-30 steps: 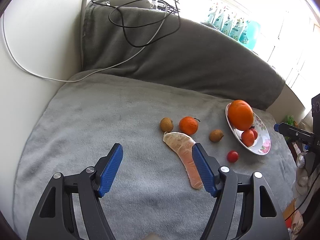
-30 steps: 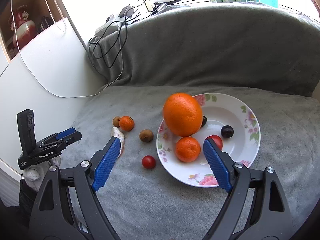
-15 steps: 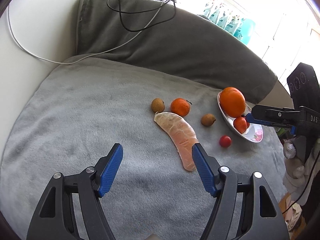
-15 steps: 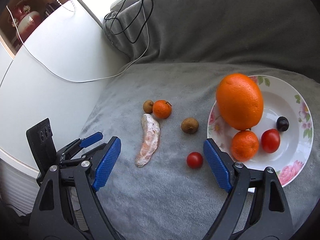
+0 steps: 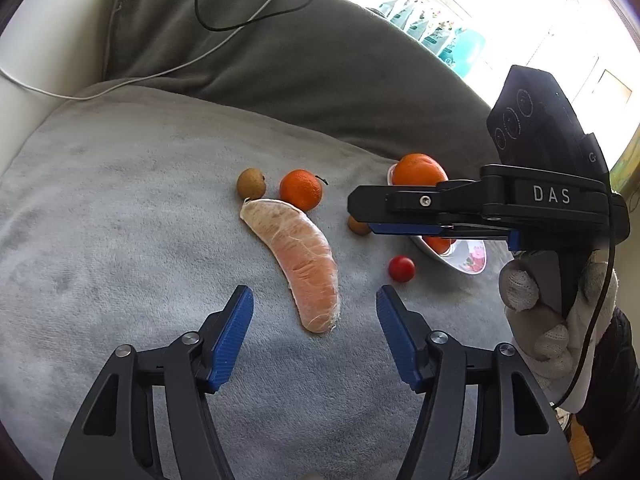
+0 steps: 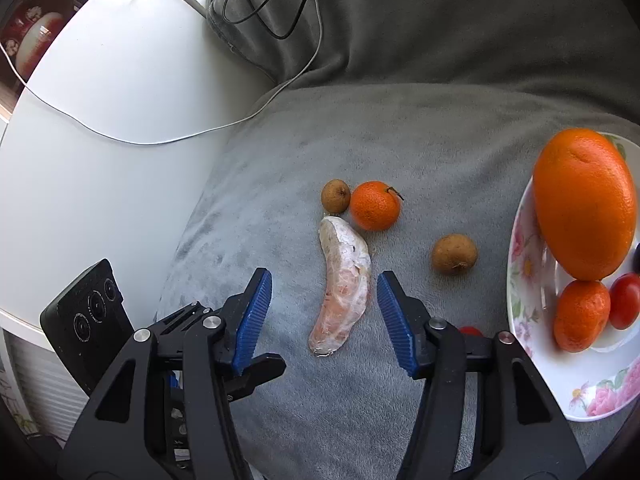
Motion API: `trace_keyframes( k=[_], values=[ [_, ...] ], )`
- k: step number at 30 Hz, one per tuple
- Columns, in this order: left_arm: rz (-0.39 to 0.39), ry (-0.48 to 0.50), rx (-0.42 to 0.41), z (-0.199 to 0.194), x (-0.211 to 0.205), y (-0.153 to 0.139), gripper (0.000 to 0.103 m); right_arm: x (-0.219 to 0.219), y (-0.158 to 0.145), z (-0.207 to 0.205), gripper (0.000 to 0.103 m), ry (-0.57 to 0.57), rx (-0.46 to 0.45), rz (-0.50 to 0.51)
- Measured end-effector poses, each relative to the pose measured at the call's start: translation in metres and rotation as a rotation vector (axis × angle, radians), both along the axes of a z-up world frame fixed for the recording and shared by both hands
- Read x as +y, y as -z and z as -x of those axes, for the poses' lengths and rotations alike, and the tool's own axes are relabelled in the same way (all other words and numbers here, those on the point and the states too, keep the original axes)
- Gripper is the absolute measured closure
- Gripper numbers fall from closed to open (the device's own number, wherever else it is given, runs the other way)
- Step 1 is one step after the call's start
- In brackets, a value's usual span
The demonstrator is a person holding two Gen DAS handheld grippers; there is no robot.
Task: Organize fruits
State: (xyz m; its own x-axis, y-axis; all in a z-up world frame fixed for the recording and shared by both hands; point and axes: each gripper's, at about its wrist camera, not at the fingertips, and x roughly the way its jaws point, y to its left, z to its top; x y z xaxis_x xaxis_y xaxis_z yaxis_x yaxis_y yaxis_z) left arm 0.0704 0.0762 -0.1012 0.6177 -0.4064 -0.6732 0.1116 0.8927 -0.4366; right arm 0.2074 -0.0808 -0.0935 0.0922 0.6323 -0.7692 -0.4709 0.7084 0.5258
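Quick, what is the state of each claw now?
Left claw: open, just been closing, holding nothing; pomelo segment lies ahead.
Right claw: open, just been closing, segment between its jaws, not pressed.

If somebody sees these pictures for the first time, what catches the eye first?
Probably the long peeled citrus segment, lying on the grey blanket between the open fingers of the right gripper. Next the big orange on the flowered plate at the right, with a mandarin loose behind the segment.
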Motion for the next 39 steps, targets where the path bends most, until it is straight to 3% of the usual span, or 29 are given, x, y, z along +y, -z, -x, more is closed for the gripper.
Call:
trace_keyframes(
  k=[12,35,39],
  values=[
    [0.003,0.04,0.052,-0.024,-0.019,0.008,0.046,0.013,0.029,-0.014,0.056,0.003,0.063,0.037],
    [-0.038,0.055,0.09,-0.05,-0.028,0.016,0.054,0.022,0.039,-0.015,0.066,-0.017,0.082,0.07],
    [-0.045,0.042,0.086,-0.051,-0.029,0.015,0.059,0.019,0.038,-0.014,0.075,-0.002,0.084,0.061]
  ],
)
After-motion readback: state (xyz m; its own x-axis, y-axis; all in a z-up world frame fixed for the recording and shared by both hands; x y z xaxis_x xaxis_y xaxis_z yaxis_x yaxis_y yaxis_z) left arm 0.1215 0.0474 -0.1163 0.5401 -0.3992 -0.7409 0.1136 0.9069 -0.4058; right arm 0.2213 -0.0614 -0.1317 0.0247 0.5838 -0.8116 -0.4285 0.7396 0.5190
